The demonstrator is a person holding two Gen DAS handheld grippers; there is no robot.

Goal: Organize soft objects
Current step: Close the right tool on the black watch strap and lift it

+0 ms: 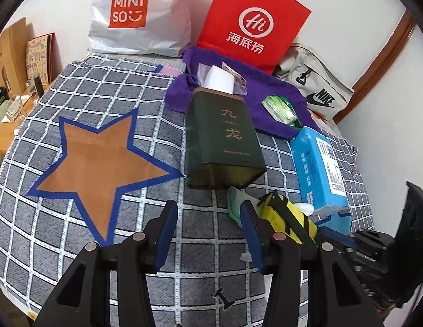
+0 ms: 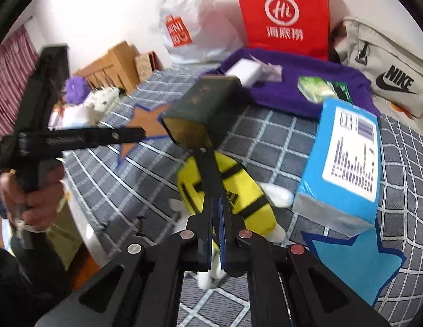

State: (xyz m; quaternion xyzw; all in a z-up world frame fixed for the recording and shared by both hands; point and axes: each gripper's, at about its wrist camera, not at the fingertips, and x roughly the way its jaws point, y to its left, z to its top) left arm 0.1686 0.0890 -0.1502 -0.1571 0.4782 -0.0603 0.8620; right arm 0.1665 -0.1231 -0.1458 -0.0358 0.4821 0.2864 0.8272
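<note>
Right-wrist view is showing the right hand-held gripper [image 2: 211,163] clenched, its fingers pressed together over the yellow pouch [image 2: 233,190]; whether any fabric or strap is actually pinched between them cannot be told. That pouch is lying on the checked cloth [image 2: 102,179] dead ahead at twelve o'clock from this hand-held gripper, its long axis running roughly ten to four o'clock, with the blue tissue pack [image 2: 345,163] just beside it at three o'clock and the dark green tin [image 2: 203,114] just beyond. From the left wrist, the left hand-held gripper [image 1: 208,234] is hanging released over bare cloth, nothing between its fingers, the pouch sitting at two o'clock. So the right hand looks nearer, and any lift is probably turning on that pinch.
</note>
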